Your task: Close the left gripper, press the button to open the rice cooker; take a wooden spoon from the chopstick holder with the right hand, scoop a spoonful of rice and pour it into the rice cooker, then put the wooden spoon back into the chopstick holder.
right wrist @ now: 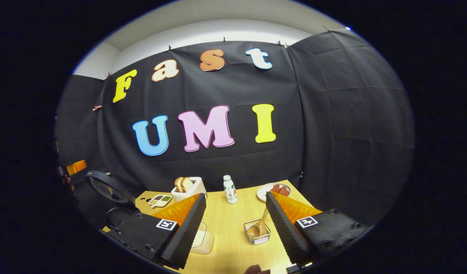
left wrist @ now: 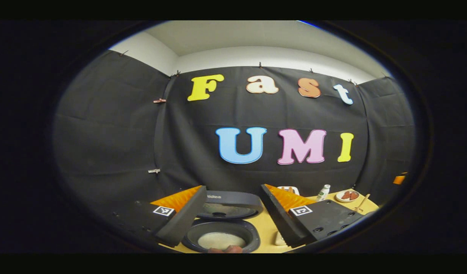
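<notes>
Rice cooker (left wrist: 222, 228) is sitting open; right gripper (right wrist: 235, 228), spread wide, should be centring on the pale wooden spoon (right wrist: 258, 227) low in frame.

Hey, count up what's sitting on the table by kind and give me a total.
Rice cooker: 1
Toaster: 1
Bottle: 1
Plate: 1
Wire holder: 1
Wooden spoon: 1
Small divided dish: 1
Total: 7

Pale wood table (right wrist: 233, 232) — white toaster (right wrist: 188, 193)
</notes>
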Tool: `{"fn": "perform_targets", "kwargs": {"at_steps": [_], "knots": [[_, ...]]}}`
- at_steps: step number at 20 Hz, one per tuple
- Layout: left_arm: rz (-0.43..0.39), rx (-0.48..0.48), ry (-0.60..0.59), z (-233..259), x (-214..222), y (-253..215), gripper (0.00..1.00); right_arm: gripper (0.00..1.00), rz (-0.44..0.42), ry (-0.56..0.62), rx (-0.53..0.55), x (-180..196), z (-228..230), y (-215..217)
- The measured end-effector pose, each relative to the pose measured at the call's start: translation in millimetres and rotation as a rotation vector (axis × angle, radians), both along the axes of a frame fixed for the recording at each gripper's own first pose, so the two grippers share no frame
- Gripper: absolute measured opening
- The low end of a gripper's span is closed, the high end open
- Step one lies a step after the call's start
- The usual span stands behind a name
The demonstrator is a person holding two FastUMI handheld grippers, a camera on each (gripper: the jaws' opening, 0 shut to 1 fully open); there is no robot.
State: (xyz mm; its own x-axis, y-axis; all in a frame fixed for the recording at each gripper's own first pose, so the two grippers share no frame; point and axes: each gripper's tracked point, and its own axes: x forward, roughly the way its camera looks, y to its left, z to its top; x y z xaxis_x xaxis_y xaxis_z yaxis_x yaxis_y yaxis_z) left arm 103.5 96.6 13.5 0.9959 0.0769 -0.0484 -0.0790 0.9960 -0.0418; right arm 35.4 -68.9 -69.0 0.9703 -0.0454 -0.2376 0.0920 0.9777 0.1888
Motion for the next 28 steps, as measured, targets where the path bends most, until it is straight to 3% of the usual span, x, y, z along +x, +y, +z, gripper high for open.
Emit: {"fn": "perform_targets", "kwargs": {"at_steps": [6,10,14,19,28], "knots": [[-0.010,0.038,0.005,-6,47,31,0.95,0.98,0.032,-0.016,-0.031,-6,10,42],[-0.052,0.078,0.048,-19,80,29,0.95,0.98,0.017,-0.008,-0.044,-8,11,48],[-0.016,0.047,0.129,-47,99,39,0.94,0.98,-0.008,-0.010,-0.044,-13,15,44],[-0.019,0.027,0.144,-54,85,36,0.98,0.98,-0.025,0.006,-0.043,-18,13,37],[-0.008,0.016,0.188,-98,12,26,0.98,0.98,0.027,0.018,-0.044,-18,10,43]]}}
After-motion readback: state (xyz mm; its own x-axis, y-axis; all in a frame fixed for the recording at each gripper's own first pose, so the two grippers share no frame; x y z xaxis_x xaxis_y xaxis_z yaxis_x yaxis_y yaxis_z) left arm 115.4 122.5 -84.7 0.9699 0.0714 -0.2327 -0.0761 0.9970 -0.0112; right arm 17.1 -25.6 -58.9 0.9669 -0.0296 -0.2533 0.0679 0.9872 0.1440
